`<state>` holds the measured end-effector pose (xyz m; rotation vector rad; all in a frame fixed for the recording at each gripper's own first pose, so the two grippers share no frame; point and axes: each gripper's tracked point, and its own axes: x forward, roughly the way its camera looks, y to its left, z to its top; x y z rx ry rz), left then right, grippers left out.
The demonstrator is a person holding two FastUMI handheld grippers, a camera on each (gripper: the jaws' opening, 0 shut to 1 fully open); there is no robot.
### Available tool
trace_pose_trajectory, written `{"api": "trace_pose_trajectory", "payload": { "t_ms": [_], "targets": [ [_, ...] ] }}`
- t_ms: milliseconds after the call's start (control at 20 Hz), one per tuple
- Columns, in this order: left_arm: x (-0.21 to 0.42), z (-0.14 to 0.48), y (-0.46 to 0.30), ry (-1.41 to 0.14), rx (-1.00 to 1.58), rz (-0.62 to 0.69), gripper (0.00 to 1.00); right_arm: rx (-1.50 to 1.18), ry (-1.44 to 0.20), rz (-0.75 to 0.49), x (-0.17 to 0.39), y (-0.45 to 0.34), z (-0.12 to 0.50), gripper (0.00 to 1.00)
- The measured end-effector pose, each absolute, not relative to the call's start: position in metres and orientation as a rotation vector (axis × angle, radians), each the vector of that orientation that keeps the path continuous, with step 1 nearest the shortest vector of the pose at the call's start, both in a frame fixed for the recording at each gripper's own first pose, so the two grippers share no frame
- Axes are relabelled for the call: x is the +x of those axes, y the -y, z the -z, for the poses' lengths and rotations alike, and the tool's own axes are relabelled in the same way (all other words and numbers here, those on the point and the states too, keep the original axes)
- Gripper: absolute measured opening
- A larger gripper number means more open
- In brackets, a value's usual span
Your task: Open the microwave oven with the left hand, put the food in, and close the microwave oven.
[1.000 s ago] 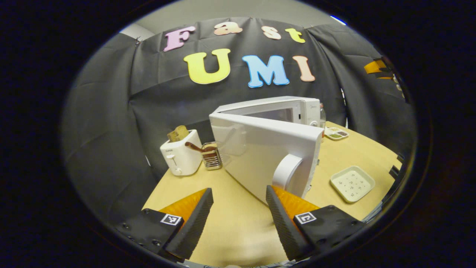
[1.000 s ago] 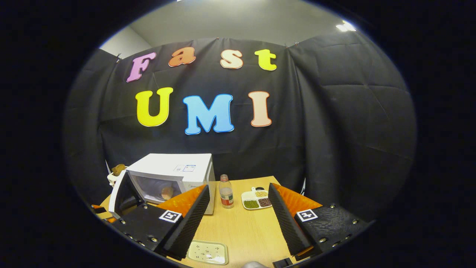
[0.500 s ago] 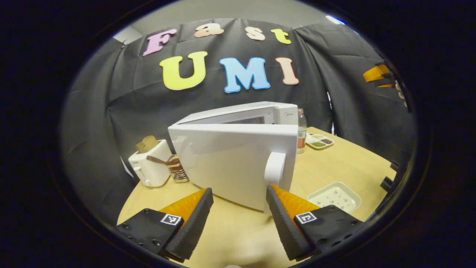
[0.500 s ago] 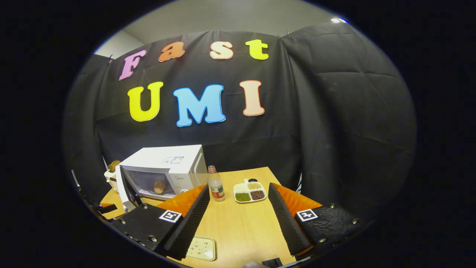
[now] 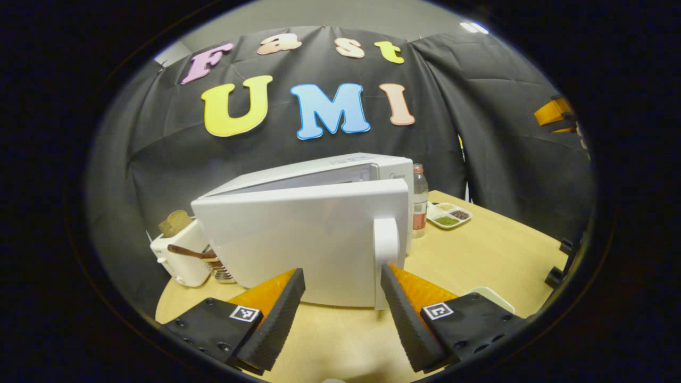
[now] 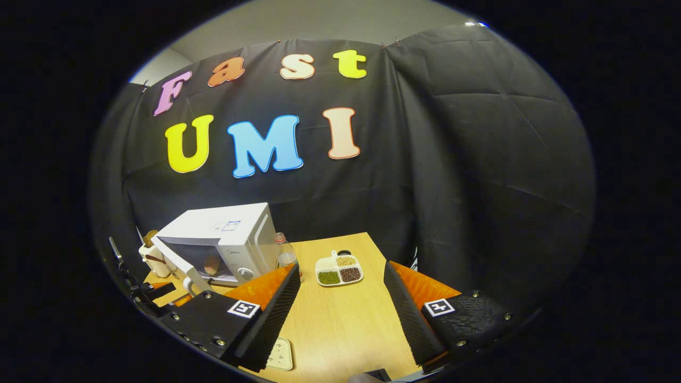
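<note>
The white microwave [image 5: 340,173] stands on the wooden table [image 5: 479,255] with its door [image 5: 298,239] partly open and swung towards me. The door's white handle [image 5: 387,244] sits just above my left gripper's right fingertip [image 5: 388,274]. My left gripper [image 5: 340,284] is open in front of the door's lower edge, holding nothing. In the right gripper view the microwave [image 6: 223,236] is far off at the left, its door [image 6: 178,260] ajar, with a brownish piece of food [image 6: 212,264] inside. My right gripper [image 6: 340,282] is open and empty above the table.
A white toaster [image 5: 181,250] with bread and a small rack [image 5: 215,266] stand left of the microwave. A bottle [image 5: 420,199] and a divided dish of beans [image 5: 447,215] sit to its right. A white tray [image 5: 495,298] lies near the front edge.
The microwave door has swung further towards shut, with my left gripper following at its handle. The right gripper view has drifted right, so the microwave now sits farther left and smaller.
</note>
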<state>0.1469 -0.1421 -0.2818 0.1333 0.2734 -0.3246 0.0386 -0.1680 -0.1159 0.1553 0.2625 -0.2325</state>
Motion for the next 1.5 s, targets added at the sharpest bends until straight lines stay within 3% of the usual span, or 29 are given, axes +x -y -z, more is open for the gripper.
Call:
{"api": "trace_pose_trajectory", "payload": {
  "t_ms": [850, 950, 1100, 1150, 1400, 1500],
  "targets": [
    [0.246, 0.277, 0.183, -0.237, 0.062, 0.229, 0.95, 0.111, -0.291, 0.158, 0.072, 0.161, 0.123, 0.97],
    [0.244, 0.277, 0.189, -0.234, 0.051, 0.223, 1.00, 0.115, -0.295, 0.147, 0.072, 0.161, 0.123, 0.97],
    [0.241, 0.276, 0.187, -0.227, 0.063, 0.208, 1.00, 0.115, -0.291, 0.145, 0.077, 0.164, 0.124, 0.97],
    [0.241, 0.276, 0.187, -0.225, 0.068, 0.202, 0.94, 0.119, -0.290, 0.143, 0.078, 0.164, 0.123, 0.97],
    [0.243, 0.274, 0.186, -0.222, 0.070, 0.190, 1.00, 0.127, -0.304, 0.130, 0.083, 0.164, 0.131, 0.97],
    [0.243, 0.275, 0.189, -0.222, 0.079, 0.183, 0.97, 0.114, -0.303, 0.128, 0.085, 0.164, 0.132, 0.97]
  ]
}}
